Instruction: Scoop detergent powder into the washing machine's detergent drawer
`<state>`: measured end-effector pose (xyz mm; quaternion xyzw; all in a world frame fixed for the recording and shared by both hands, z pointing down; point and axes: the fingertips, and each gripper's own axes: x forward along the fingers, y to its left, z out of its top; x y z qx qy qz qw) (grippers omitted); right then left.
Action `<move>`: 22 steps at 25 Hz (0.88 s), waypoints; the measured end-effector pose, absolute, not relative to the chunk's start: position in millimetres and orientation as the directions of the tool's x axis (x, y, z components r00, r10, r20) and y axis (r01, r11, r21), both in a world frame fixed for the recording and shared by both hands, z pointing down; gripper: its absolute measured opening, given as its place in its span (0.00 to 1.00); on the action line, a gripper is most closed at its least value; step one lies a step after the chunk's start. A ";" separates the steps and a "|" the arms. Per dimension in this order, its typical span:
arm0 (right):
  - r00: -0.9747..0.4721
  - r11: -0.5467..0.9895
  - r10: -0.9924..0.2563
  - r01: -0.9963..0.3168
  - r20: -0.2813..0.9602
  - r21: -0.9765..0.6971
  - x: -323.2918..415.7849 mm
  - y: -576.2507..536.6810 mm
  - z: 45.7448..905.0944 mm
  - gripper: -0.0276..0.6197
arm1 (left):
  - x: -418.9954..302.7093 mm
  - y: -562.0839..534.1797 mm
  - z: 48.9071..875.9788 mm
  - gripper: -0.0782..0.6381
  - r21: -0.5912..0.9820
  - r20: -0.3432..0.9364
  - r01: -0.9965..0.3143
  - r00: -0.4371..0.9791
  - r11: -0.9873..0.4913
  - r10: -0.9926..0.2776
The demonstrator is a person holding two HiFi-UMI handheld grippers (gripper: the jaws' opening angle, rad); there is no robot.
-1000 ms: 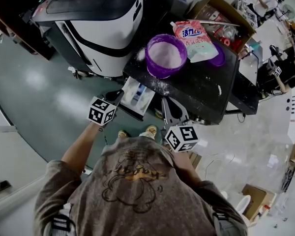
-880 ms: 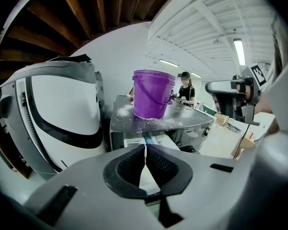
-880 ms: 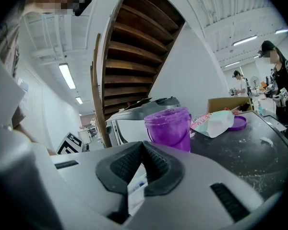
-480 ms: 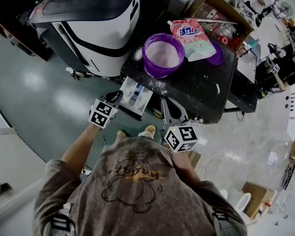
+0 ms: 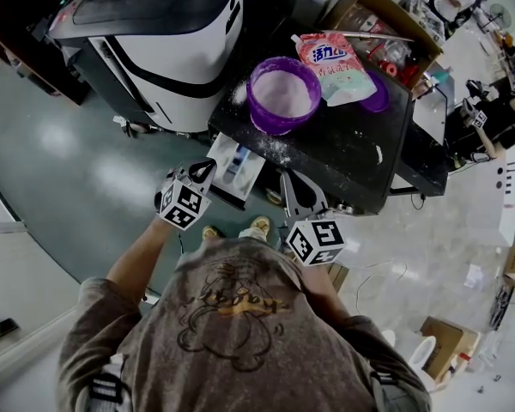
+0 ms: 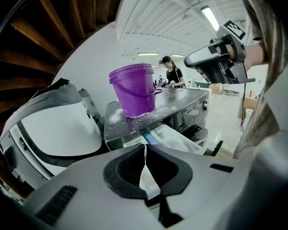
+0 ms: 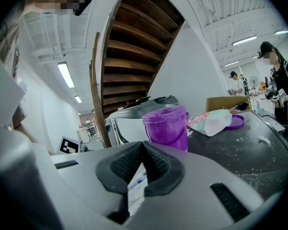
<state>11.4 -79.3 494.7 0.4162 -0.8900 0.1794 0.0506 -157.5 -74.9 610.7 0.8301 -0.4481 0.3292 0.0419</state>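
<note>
The white washing machine (image 5: 172,41) stands at the upper left, with its detergent drawer (image 5: 236,166) pulled out below the black table's (image 5: 352,157) edge. On the table sits a purple bucket (image 5: 283,93) full of white powder, with a pink detergent bag (image 5: 330,63) behind it. My left gripper (image 5: 206,168) hovers just left of the drawer, shut and empty. My right gripper (image 5: 289,178) hangs at the table's near edge, right of the drawer, also shut and empty. The bucket (image 6: 132,90) and drawer (image 6: 168,135) lie ahead of the left jaws, and the bucket (image 7: 166,126) ahead of the right jaws.
A purple lid (image 5: 378,93) lies beside the bag, and an open cardboard box (image 5: 382,28) stands behind. Powder is spilled on the table round the bucket. People work at benches at the far right. Wooden stairs (image 7: 134,47) rise behind the machine.
My left gripper has twisted and shifted slightly right toward the drawer, so its marker cube shows a different face. The right gripper has stayed put.
</note>
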 end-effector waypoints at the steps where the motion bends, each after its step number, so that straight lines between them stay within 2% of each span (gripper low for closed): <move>1: -0.648 0.589 -0.723 -0.759 0.240 -0.278 11.9 -79.6 494.9 0.05 | -155.8 -75.1 610.6 0.14 -0.248 0.583 -0.759 0.378 -0.601 -0.719; 22: -0.650 0.590 -0.719 -0.758 0.245 -0.279 15.1 -81.7 496.2 0.05 | -135.7 -64.9 615.9 0.14 -0.632 0.568 -0.408 0.335 -0.659 -0.752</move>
